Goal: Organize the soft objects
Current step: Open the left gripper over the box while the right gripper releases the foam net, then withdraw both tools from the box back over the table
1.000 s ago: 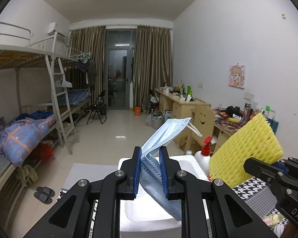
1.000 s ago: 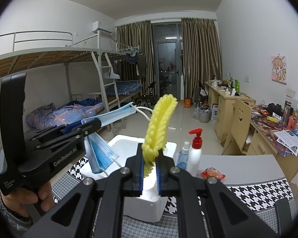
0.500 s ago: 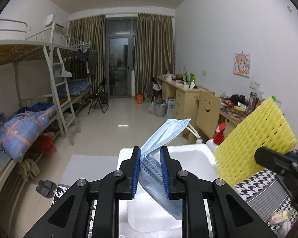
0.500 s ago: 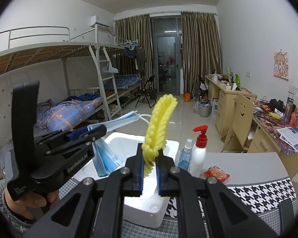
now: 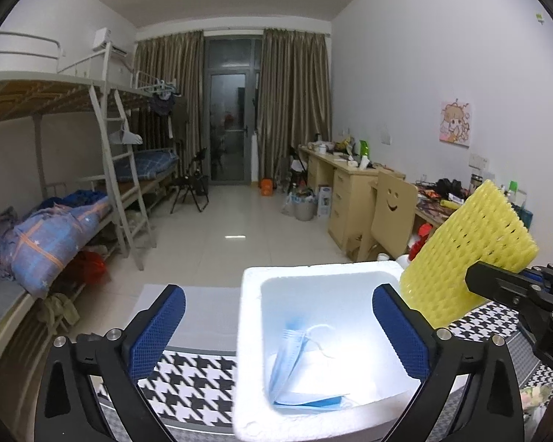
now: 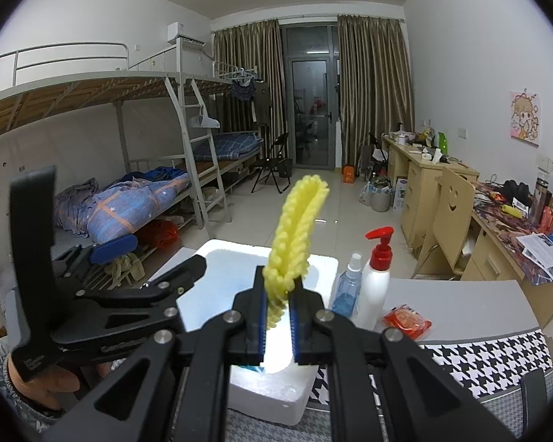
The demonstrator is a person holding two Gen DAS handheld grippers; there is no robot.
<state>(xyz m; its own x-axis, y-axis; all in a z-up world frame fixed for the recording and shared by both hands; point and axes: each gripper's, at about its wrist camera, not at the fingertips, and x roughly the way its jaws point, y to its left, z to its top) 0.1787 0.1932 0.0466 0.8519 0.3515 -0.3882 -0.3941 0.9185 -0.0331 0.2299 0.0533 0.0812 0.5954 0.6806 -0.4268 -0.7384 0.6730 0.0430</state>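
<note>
Our left gripper (image 5: pixel 278 326) jaws opening, mask (image 5: pixel 300 368) dropped in box (image 5: pixel 247 331); right gripper (image 6: pixel 278 322) pinches the yellow net (image 6: pixel 295 235), which could spring out.

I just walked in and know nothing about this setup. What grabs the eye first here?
Probably the bright yellow foam net, standing upright, pinched in the right tool just above the white foam box. Next, the blue face mask lying inside that box, beneath the left tool, whose jaws are opening with nothing between them.

Left gripper (image 5: pixel 276 316) jaws opening, mask (image 5: pixel 295 368) lying inside foam box (image 5: pixel 250 331).
</note>
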